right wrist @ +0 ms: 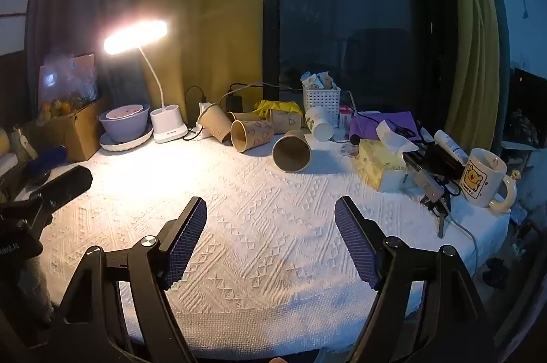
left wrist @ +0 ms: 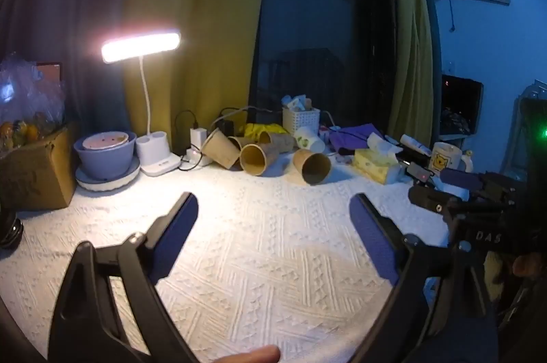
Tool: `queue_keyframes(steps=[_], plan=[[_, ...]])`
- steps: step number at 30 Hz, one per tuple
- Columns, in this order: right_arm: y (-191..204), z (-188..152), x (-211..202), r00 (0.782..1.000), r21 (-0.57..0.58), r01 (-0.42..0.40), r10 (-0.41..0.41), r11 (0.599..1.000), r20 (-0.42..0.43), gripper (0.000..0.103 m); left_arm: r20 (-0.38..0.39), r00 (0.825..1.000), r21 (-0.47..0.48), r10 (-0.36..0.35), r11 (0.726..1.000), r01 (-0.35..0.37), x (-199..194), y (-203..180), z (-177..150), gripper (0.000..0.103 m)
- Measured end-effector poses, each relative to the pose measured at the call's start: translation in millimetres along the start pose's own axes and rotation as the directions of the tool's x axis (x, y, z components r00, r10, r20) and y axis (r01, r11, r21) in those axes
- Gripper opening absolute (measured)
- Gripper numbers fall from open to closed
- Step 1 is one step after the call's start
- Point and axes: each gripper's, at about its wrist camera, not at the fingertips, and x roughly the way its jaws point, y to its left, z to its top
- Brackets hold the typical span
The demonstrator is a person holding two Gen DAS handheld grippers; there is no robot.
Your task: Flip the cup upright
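- my left gripper: jaws apart, holding nothing.
- my right gripper: jaws apart too.
- cup lies on its side on the desk, well ahead of both.

Both grippers are black plastic: the left gripper and right gripper carry blue ribbed pads and silver pivot screws. White letters "DAS" mark the right one's body.

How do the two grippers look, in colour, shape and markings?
Both the left gripper and the right gripper have black angular frames with silver pivot screws and flat, blue textured finger pads. In the left wrist view, the right gripper's body bears white "DAS" letters.
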Motion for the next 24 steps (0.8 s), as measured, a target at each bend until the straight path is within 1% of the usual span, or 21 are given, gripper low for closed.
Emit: queue_keyframes(steps=[2, 3, 4, 6, 7, 12, 24], plan=[[-1.8, -1.2, 0.0, 1.000, 0.002, 0.004, -0.004, 1.000, -0.001, 0.080, -0.010, 1.000, -0.017, -0.006, 1.000, 0.006, -2.7, 0.8, -0.9, 0.091], [-2.7, -1.8, 0.1, 1.000, 0.003, 0.004, -0.004, 1.000, -0.003, 0.080, -0.041, 0.999, -0.004, 0.003, 1.000, -0.003, 2.2, -1.7, 0.7, 0.091], [-3.3, -2.3, -0.1, 1.000, 0.003, 0.005, -0.005, 1.000, -0.005, 0.080, -0.054, 0.999, -0.003, 0.004, 1.000, -0.004, 4.2, -3.3, 3.2, 0.091], [-3.6, -3.1, -1.9, 1.000, -0.001, 0.006, -0.006, 1.000, -0.004, 0.080, -0.051, 0.999, -0.014, 0.005, 1.000, -0.006, 2.0, -1.1, 4.8, 0.091], [-5.7, -1.1, 0.8, 1.000, 0.022, -0.003, 0.003, 1.000, -0.020, 0.080, -0.046, 0.999, -0.014, 0.009, 1.000, -0.010, 2.8, -2.8, 2.4, 0.091], [-5.3, 0.4, 2.5, 1.000, 0.020, -0.002, 0.003, 1.000, -0.022, 0.080, -0.044, 0.999, -0.029, 0.002, 1.000, -0.003, 4.2, 0.8, -2.4, 0.091], [-4.8, -1.7, 3.5, 1.000, 0.019, -0.010, 0.011, 1.000, -0.016, 0.080, -0.051, 0.999, -0.020, -0.007, 1.000, 0.006, 5.4, 0.1, -2.7, 0.091]])
